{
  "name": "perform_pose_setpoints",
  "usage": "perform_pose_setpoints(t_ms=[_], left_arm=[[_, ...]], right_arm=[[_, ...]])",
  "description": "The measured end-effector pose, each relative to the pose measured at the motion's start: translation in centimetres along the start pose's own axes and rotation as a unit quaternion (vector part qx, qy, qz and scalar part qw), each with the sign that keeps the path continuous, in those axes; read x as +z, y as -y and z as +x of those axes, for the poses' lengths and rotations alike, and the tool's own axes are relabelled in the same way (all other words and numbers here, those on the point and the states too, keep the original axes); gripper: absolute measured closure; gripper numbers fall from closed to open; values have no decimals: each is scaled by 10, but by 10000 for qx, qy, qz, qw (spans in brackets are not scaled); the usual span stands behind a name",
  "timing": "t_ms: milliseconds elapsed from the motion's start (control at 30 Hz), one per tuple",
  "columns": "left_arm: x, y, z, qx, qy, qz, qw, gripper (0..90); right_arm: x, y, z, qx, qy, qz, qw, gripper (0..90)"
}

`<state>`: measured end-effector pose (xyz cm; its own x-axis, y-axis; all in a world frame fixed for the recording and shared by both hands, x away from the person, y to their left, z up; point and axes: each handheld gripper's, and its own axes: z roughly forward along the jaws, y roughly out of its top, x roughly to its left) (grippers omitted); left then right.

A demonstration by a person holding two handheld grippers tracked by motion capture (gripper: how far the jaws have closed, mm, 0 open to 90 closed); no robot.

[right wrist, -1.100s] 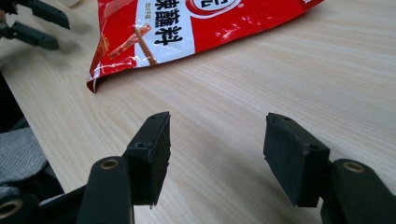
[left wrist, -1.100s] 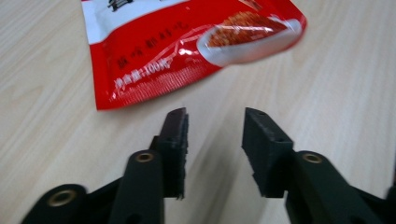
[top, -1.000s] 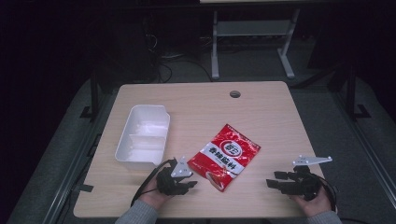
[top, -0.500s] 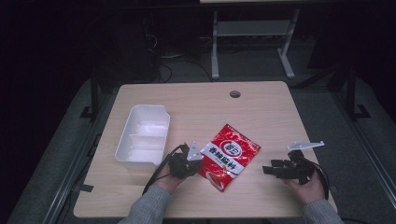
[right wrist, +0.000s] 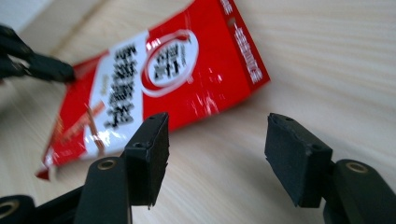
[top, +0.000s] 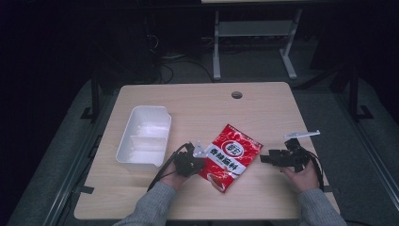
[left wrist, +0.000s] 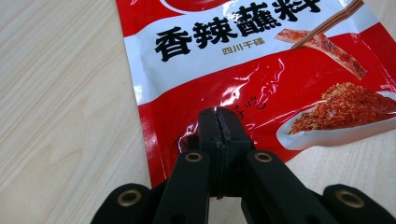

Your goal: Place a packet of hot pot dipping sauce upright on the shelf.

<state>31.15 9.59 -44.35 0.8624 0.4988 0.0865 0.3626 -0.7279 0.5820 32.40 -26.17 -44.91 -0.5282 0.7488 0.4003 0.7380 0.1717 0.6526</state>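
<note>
A red and white seasoning packet point(top: 233, 155) lies flat on the wooden table point(top: 197, 103), slightly right of centre. My left gripper point(top: 200, 160) is at the packet's left edge. In the left gripper view its jaws point(left wrist: 218, 114) are shut together, with the tips over the packet point(left wrist: 261, 70) near its lower left corner; I see no film between them. My right gripper point(top: 263, 158) is to the right of the packet, pointing at it. In the right gripper view it point(right wrist: 217, 140) stands open a short way from the packet point(right wrist: 187, 79), with bare table between its pads.
A white two-compartment tray point(top: 143, 136) sits empty at the left of the table, just beyond the left hand. A round cable hole point(top: 236, 94) is near the far edge. A metal stand point(top: 254, 33) is on the dark floor behind.
The left gripper moved forward and right from the table's front edge onto the packet's left edge. The right gripper moved up and slightly left toward the packet.
</note>
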Motion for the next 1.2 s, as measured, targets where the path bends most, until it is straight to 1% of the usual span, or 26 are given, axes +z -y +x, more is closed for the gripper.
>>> perform_pose_setpoints(t_ms=[33,167,200,333,400,467,533,667,700,800,833,867,900,967,1000,1033,1067,1100,1133,1167,1200], left_arm=[[0,0,0,-27,18,0,10000,898],[0,0,0,-24,6,4,10000,899],[0,0,0,-31,12,-1,10000,898],[0,0,0,-29,10,-1,10000,898],[0,0,0,-25,-2,-4,10000,898],[0,0,0,-22,-2,-2,10000,898],[0,0,0,-24,7,-5,10000,898],[0,0,0,-12,-4,-1,10000,899],[0,0,0,-10,-12,-4,10000,898],[0,0,-1,-5,-15,-7,10000,898],[0,0,-1,0,-18,-7,10000,898],[0,0,-1,3,-21,-9,10000,898],[0,0,-1,7,-30,-15,10000,898],[0,0,-1,16,-40,-14,10000,898],[1,0,-2,35,-54,-25,10000,898],[0,1,-2,48,-73,-30,10000,898],[0,1,-2,48,-73,-30,10000,898],[0,1,-2,53,-80,-45,9999,898],[0,1,-2,53,-80,-45,9999,898],[0,2,-3,38,-85,-87,9999,898],[1,3,-2,36,-82,-102,9999,898]], right_arm=[[3,-3,0,39,-20,32,10000,385],[8,-6,0,79,-2,36,10000,387],[13,-8,-1,90,33,79,9999,391],[17,-10,-1,117,32,134,9998,396],[21,-12,-3,233,-27,118,9997,412],[22,-12,-3,271,-39,124,9995,416],[27,-12,-4,346,-97,162,9992,433],[30,-13,-3,373,-184,182,9990,456],[31,-13,-1,342,-263,165,9989,482],[31,-13,1,324,-282,163,9989,493],[31,-13,3,331,-310,103,9989,519],[31,-13,3,331,-310,103,9989,519],[30,-13,5,377,-400,29,9985,542],[30,-13,6,385,-431,-8,9983,554],[29,-13,6,382,-464,-61,9982,566],[28,-13,9,410,-545,-157,9975,582],[28,-13,9,410,-545,-157,9975,582],[28,-13,10,456,-633,-212,9967,587],[28,-13,10,456,-633,-212,9967,587],[29,-13,12,457,-690,-238,9963,613],[30,-13,13,466,-751,-207,9959,615]])
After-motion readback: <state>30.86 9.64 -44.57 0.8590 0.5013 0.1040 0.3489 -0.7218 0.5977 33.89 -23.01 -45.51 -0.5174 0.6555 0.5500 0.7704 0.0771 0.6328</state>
